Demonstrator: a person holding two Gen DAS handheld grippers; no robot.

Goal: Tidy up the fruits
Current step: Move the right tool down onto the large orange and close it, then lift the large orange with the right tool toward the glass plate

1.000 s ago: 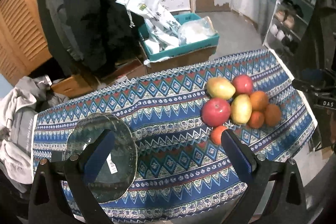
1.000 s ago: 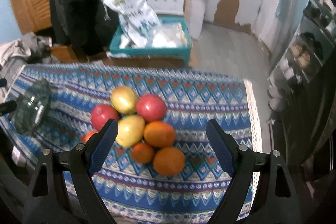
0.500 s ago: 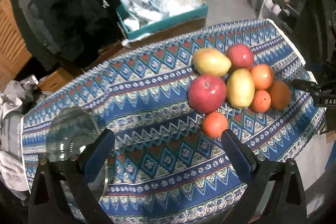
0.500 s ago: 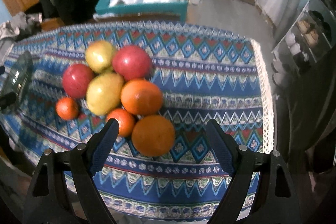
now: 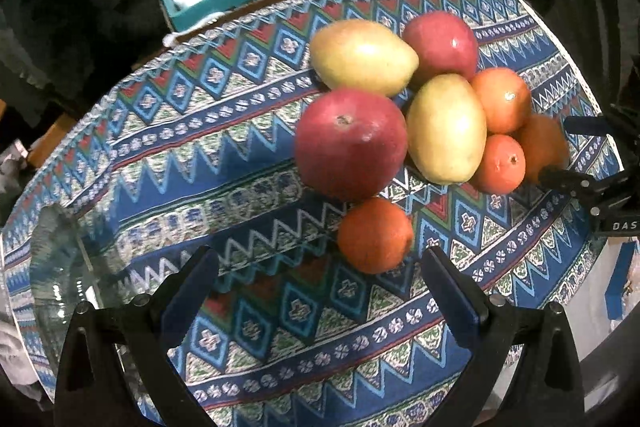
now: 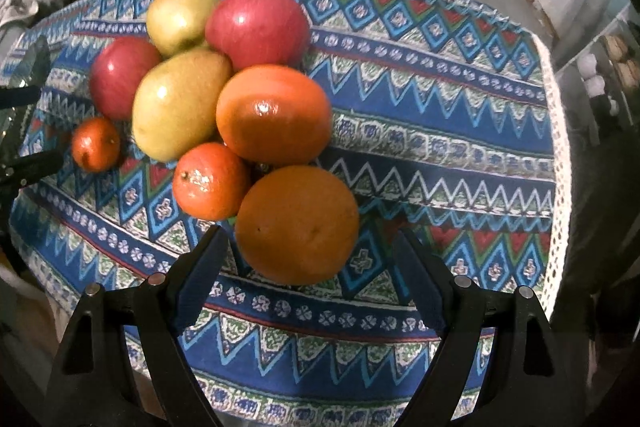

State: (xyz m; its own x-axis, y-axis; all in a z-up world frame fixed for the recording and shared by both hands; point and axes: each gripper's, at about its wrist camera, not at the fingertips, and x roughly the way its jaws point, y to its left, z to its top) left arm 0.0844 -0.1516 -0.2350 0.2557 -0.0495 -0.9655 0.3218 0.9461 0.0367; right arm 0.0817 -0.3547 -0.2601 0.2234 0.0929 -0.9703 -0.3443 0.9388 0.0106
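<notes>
Fruit pile [image 5: 424, 107] on patterned desk [image 5: 248, 155]. Left gripper [image 5: 320, 291]: jaws wide, empty, small orange [image 5: 374, 235] just ahead. Right gripper [image 6: 316, 279]: jaws wide, flanking large orange [image 6: 298, 225], contact unclear.

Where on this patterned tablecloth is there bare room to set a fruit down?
Bare cloth lies between the clear glass plate and the big red apple, and between the large orange and the white lace edge of the patterned tablecloth. The fruit cluster around the yellow-green mango is crowded, pieces touching.
</notes>
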